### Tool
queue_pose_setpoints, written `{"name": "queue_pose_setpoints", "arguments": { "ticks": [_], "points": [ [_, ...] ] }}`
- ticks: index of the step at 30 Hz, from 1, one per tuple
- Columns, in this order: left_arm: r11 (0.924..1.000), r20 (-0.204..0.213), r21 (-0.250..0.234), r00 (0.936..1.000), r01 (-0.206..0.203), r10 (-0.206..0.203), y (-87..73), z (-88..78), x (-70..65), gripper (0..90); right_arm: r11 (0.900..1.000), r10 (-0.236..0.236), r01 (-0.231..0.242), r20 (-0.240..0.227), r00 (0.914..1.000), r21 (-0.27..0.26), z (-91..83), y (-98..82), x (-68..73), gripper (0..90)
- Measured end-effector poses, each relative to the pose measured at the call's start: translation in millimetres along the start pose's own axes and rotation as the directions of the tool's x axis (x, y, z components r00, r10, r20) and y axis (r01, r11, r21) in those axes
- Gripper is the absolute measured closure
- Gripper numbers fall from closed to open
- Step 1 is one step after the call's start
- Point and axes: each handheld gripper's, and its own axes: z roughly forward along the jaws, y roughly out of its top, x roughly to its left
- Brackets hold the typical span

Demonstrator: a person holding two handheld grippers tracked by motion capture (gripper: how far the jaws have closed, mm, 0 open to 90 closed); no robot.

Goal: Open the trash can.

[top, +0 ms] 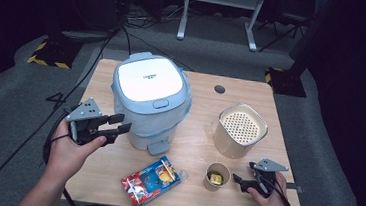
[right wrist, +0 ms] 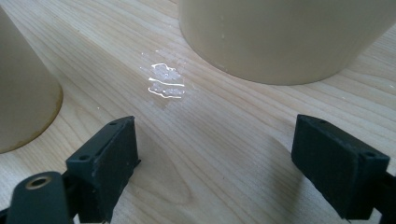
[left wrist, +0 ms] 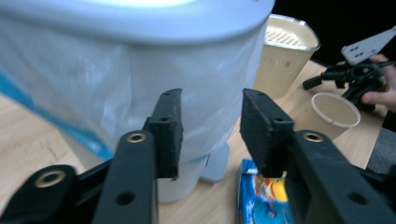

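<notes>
While the right gripper is sitting wide open and empty by the paper cup, the left gripper is hovering half-open, holding nothing, just left of the lidded bin mid-table.

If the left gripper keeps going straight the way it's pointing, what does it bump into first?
Most likely the side of the white bin with the plastic liner. The left gripper points straight at its wall, jaws apart and empty, with nothing in between.

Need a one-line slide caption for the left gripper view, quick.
Left gripper, jaws apart and empty, faces the bag-lined bin; snack packet and paper cup beyond.
</notes>
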Motion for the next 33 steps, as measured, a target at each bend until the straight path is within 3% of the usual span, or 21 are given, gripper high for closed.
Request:
{"name": "queue_pose_setpoints", "arguments": {
  "ticks": [1, 2, 3, 8, 14, 21, 33],
  "points": [
    [0.9993, 0.014, -0.027, 0.9995, -0.027, 0.028, 8.4, -2.5, -3.6, 67.1, 1.0, 0.0, 0.0, 0.0, 1.0, 0.0, 0.0, 0.0, 0.1, 14.7],
    [0.9993, 0.014, -0.027, 0.9995, -0.027, 0.028, 8.4, -2.5, -3.6, 72.9, 1.0, 0.0, 0.0, 0.0, 1.0, 0.0, -0.3, -0.3, 0.1, 14.9],
    [0.9963, 0.014, -0.059, 0.9979, -0.063, 0.064, 15.8, -3.6, -6.9, 77.0, 1.0, 0.001, -0.001, 0.0, 1.0, 0.0, -0.7, -0.5, 0.3, 15.0],
    [0.9917, 0.017, -0.09, 0.9955, -0.092, 0.093, 29.2, -2.3, -10.7, 89.8, 1.0, 0.001, -0.001, -0.001, 1.0, -0.001, -0.9, -0.8, 0.4, 15.1],
    [0.9896, 0.04, -0.09, 0.9924, -0.113, 0.117, 50.6, 5.0, -16.1, 90.0, 1.0, 0.002, -0.002, -0.001, 1.0, -0.001, -0.9, -0.8, 0.5, 15.1],
    [0.9907, 0.064, -0.103, 0.9934, -0.089, 0.096, 62.7, 18.0, -18.7, 90.0, 1.0, 0.001, -0.001, -0.001, 1.0, -0.001, -0.9, -0.8, 0.4, 15.1],
    [0.9917, 0.041, -0.067, 0.9927, -0.11, 0.113, 70.4, 54.2, -21.7, 90.0, 1.0, 0.001, -0.001, -0.001, 1.0, -0.001, -0.9, -0.8, 0.4, 15.1]
  ]
}}
